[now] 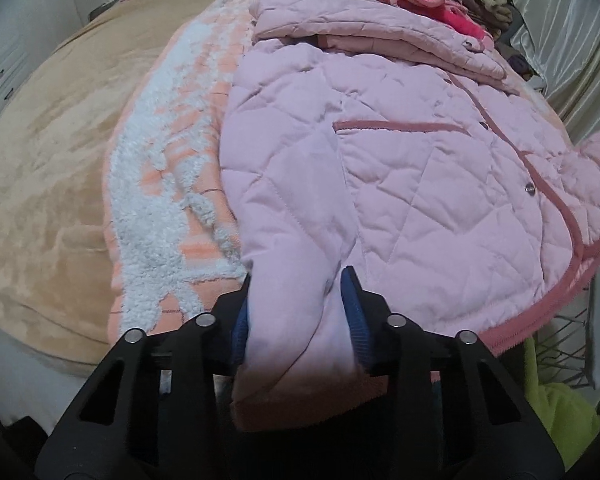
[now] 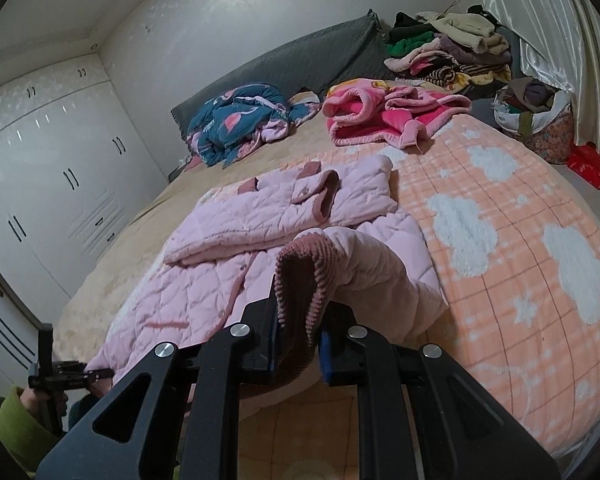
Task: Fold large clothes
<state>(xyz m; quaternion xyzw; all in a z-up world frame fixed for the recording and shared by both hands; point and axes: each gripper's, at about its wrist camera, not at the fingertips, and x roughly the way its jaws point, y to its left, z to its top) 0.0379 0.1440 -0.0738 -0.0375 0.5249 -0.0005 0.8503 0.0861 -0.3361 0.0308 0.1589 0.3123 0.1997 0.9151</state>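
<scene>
- Blue-padded left gripper (image 1: pixel 300 296) sits at the bottom of the left wrist view, clamped on a quilted sleeve of the pink jacket (image 1: pixel 400 152).
- Right gripper (image 2: pixel 300 332) is pinched tight on the other sleeve's ribbed cuff (image 2: pixel 300 280) — lifted off the bed.
- Jacket body lies mid-frame, across the peach cloud-pattern blanket (image 2: pixel 520 240) (other clothes heaped at upper right).

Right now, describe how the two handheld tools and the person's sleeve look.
Both tools, left and right, are matte black angular frames with triangular cut-outs, round silver pivot bolts and blue ribbed pads. The person's sleeve is green.
</scene>
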